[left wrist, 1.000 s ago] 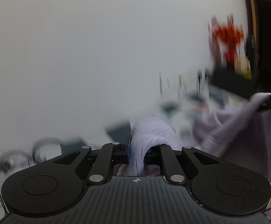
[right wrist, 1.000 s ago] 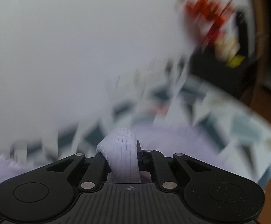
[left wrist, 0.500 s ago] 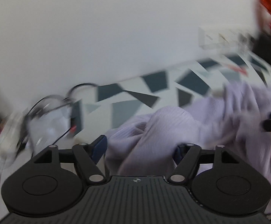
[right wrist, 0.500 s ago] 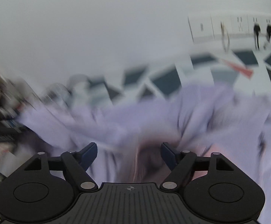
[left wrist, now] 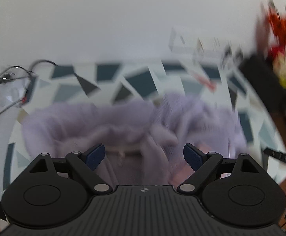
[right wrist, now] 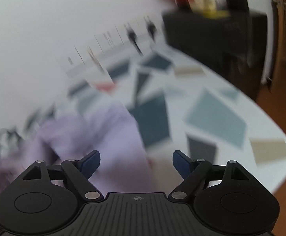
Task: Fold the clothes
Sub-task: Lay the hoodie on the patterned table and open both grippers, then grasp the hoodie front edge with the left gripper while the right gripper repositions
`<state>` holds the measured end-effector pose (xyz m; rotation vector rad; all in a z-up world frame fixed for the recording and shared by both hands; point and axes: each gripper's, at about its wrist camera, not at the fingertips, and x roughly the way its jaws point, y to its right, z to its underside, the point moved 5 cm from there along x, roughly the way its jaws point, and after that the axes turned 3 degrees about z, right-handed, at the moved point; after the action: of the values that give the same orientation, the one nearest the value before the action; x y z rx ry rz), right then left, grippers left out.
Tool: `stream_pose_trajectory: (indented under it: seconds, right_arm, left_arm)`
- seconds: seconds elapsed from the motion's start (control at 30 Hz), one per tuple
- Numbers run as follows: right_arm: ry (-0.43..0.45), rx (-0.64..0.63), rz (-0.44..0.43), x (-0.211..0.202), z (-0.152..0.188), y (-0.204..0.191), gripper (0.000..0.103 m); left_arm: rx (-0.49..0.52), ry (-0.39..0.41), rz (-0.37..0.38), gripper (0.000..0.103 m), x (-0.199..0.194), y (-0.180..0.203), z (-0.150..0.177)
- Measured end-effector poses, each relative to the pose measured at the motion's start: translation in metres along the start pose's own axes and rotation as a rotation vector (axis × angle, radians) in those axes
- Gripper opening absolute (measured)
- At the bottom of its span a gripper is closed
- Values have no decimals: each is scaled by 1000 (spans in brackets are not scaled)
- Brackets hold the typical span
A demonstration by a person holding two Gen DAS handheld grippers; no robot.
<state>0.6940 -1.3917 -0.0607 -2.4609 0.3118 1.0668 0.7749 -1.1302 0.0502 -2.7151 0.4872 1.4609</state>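
Observation:
A crumpled lilac ribbed garment (left wrist: 103, 122) lies in a heap on the table (left wrist: 139, 80), which is covered in a white cloth with dark geometric patches. My left gripper (left wrist: 144, 154) hovers over the heap, its jaws opening wide, with fabric below the gap and no pad pressing on it. In the right wrist view the garment (right wrist: 103, 133) fills the lower left. Its right edge runs under my right gripper (right wrist: 136, 161), which is open and grips nothing. Both views are blurred by motion.
Cables and a clear bag (left wrist: 9, 90) lie at the table's far left. Wall sockets (left wrist: 198, 43) line the white wall behind. A black box (right wrist: 211, 29) with red flowers stands at the far right. The table's rounded edge (right wrist: 280, 157) drops to a brown floor.
Both grippers were shut on bunched lilac fabric a second ago. Both have let go and stand open. The garment now lies on the table, and the right gripper has swung towards the table's right side.

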Motion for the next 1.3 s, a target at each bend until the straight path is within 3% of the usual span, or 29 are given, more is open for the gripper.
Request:
stream_pose_trajectory:
  seconds: [0.13, 0.23, 0.33, 0.43, 0.47, 0.53, 0.57, 0.7, 0.87, 1.0, 1.07, 1.1, 1.17, 1.3]
  right_arm:
    - [-49, -100, 0, 17, 31, -19, 81]
    - [-79, -221, 22, 35, 52, -41, 83]
    - [-116, -332, 9, 51, 66, -61, 75]
    - [-82, -416, -2, 50, 72, -69, 38]
    - [-85, -382, -33, 49, 68, -66, 14]
    - [-88, -322, -53, 49, 60, -56, 13]
    - [-84, -300, -43, 50, 55, -49, 13]
    - [-28, -235, 89, 54, 24, -4, 12]
    - [28, -49, 332, 52, -22, 94, 12]
    - [99, -22, 387, 35, -32, 121, 17]
    - [106, -45, 338, 27, -28, 102, 23]
    - [110, -57, 313, 23, -26, 93, 34]
    - [114, -86, 248, 15, -21, 71, 45]
    - [68, -221, -86, 7, 8, -1, 46]
  left_arm:
    - [-58, -100, 5, 89, 32, 12, 17]
    - [-132, -162, -34, 89, 52, 6, 29]
    - [-161, -205, -72, 84, 61, 0, 37]
    - [-171, -214, -86, 76, 63, -2, 42]
    - [-171, -214, -87, 74, 63, -1, 43]
    - [-168, -217, -80, 59, 64, 0, 44]
    - [-167, -219, -77, 57, 64, 1, 44]
    - [-160, -228, -63, 58, 68, 8, 44]
    - [-60, -243, -48, 70, 75, 33, 46]
    - [30, -246, -35, 72, 80, 54, 50]
    - [28, -250, -29, 73, 82, 55, 52]
    - [15, -252, -32, 73, 83, 53, 53]
    - [-25, -252, -39, 73, 83, 44, 54]
    - [-90, -243, -75, 73, 81, 25, 57]
